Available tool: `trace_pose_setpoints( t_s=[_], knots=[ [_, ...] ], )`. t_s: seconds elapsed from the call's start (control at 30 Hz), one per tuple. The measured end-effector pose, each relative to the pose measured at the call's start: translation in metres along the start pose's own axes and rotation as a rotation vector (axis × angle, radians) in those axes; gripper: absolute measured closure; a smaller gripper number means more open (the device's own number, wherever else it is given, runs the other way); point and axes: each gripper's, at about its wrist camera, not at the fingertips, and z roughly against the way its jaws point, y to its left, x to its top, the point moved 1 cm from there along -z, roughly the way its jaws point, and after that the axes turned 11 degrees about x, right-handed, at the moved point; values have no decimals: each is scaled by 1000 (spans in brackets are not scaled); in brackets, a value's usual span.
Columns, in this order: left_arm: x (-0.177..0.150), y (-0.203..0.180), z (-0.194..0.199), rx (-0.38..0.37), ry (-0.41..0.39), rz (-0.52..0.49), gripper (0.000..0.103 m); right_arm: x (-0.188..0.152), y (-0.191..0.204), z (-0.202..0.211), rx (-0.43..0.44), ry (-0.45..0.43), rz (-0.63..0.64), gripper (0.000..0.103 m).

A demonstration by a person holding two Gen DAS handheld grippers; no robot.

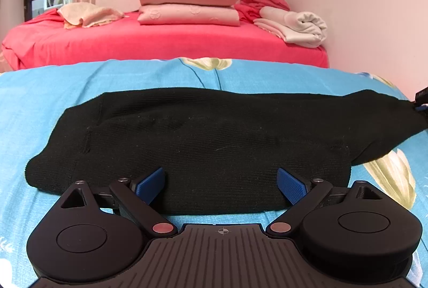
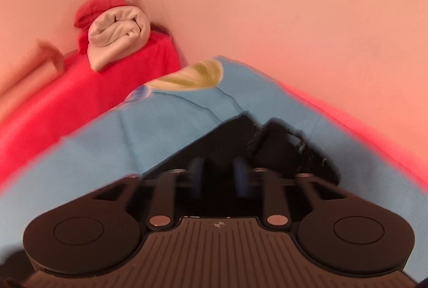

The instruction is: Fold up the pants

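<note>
Two grippers on the job. Left gripper (image 1: pixel 220 185): jaws spread wide, blue pads (image 1: pixel 291 185) either side of the near folded edge of the black pants (image 1: pixel 203 138), gripping nothing. Right gripper (image 2: pixel 218 177): jaws narrow, black cloth fills the gap between the pads; looks clamped on the pants' end, though blur keeps me from being sure of contact.

Pants lie across the blue floral bedsheet (image 1: pixel 40 100), already doubled into a long thick band, near edge looks like a fold. The right end tapers off and lifts toward the frame edge, where the right gripper's tip just shows in the left view.

Judgement: lengthwise fold done, crosswise fold still to do; right end likely gets carried over to the left.

Hard to read: right wrist view is motion-blurred, frayed cloth edge smeared. Waistband vs cuffs can't be told. Behind: red bed (image 1: pixel 160 44) with stacked pink pillows (image 1: pixel 188 4) and rolled white blanket (image 1: pixel 302 27).
</note>
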Motion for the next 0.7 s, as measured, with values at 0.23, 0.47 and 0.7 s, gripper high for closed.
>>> trace_pose_setpoints(
  t_s=[0.23,0.47,0.7],
  knots=[
    [0,-2,0,3,-1,-4,0,28,-2,40,62,-138,-32,96],
    [0,-4,1,4,-3,-4,0,8,-26,-1,-3,-60,-133,62],
    [0,-3,6,-15,-25,-8,0,5,37,71,114,-125,67,41]
  ],
)
